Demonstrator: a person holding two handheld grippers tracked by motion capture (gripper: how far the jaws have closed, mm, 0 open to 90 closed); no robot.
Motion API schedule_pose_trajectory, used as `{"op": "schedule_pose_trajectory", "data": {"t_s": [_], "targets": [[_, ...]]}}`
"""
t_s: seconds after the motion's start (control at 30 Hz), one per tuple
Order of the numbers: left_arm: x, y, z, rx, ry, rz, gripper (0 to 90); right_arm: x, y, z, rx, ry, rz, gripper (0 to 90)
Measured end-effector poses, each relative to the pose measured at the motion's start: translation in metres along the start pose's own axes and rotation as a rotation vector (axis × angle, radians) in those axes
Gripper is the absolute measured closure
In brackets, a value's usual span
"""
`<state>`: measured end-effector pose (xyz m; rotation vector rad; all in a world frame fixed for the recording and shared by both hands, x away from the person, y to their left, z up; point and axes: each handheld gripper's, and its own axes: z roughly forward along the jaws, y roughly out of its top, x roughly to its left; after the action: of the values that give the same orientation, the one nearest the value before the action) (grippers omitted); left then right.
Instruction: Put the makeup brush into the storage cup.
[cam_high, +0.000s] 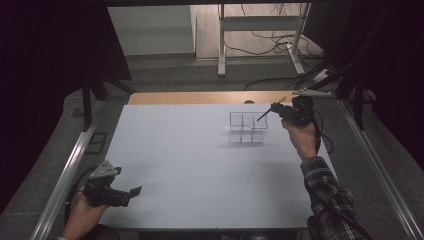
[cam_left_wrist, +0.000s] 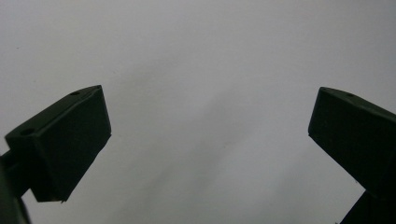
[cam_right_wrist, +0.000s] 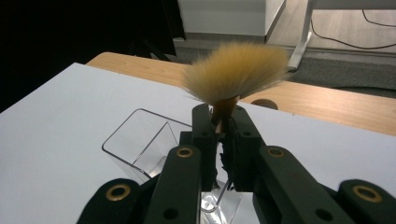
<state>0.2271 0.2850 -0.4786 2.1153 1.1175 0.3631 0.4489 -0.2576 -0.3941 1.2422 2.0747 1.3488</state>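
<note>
Right gripper (cam_high: 274, 107) up at far right of white table (cam_high: 200, 165), jaws pinched tight on a makeup brush (cam_right_wrist: 229, 77): ferrule clamped between the pads, tan bristles fanned out above the fingertips in right gripper view. In high view, dark handle end (cam_high: 262, 115) slanting down-left, over the far right cell of the clear acrylic organizer (cam_high: 246, 128); contact with the organizer not discernible. Organizer upright on table, right of centre, directly below and in front of the jaws. Left gripper (cam_high: 131, 192) low at near left corner, well apart from organizer, jaws spread wide, nothing between them, plain white tabletop beyond.
</note>
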Motion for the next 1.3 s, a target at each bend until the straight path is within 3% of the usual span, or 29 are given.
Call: {"op": "schedule_pose_trajectory", "data": {"t_s": [0.57,1.3], "targets": [[0.0,0.0,0.001,0.003,-0.003,0.006,0.0,0.002,-0.02,0.018,0.041,-0.014,-0.024,83.5],[-0.002,0.0,0.001,0.011,-0.007,0.016,0.0,0.007,-0.033,0.034,0.105,-0.026,-0.063,82.6]]}}
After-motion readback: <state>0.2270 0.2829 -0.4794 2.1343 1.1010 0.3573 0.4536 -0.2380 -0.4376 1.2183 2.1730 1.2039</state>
